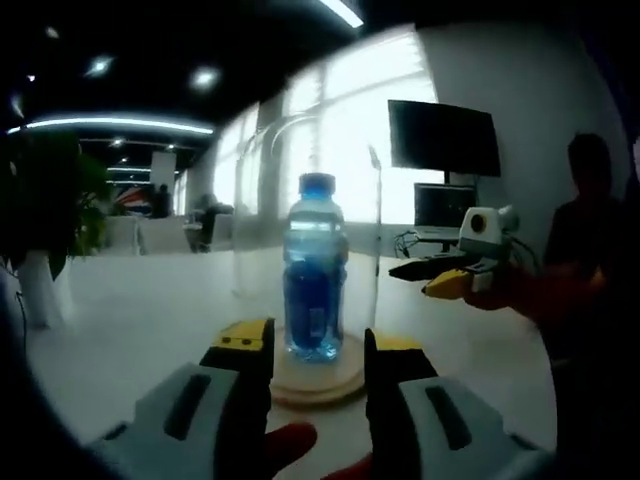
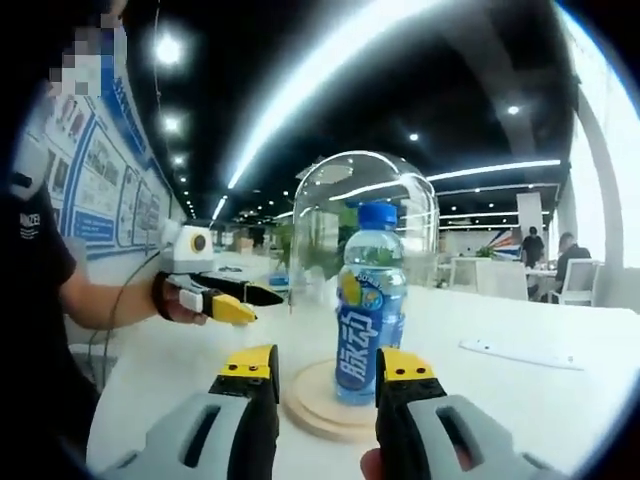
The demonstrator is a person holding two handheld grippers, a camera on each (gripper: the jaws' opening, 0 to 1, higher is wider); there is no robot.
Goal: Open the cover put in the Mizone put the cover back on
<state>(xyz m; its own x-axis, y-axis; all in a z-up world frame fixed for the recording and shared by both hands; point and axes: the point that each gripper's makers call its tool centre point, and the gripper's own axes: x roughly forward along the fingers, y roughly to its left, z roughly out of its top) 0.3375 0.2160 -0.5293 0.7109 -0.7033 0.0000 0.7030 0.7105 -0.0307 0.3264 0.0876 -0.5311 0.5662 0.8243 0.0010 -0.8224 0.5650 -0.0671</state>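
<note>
White office table (image 2: 520, 400) bears a domed Mizone bottle (image 2: 368, 300); both grippers gape, empty.

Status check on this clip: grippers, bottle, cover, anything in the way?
Both grippers open, holding nothing. Mizone bottle upright on wooden base, glass cover on over it. Nothing blocking.

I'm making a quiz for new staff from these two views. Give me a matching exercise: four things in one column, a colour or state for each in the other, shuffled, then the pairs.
Things:
1. bottle cap
2. glass cover
3. wooden base
4. left gripper

Descriptions:
A. open, jaws apart on either side of the base
B. blue
C. clear, standing over the bottle
D. round and pale, under the bottle

Pairs: 1-B, 2-C, 3-D, 4-A
</note>
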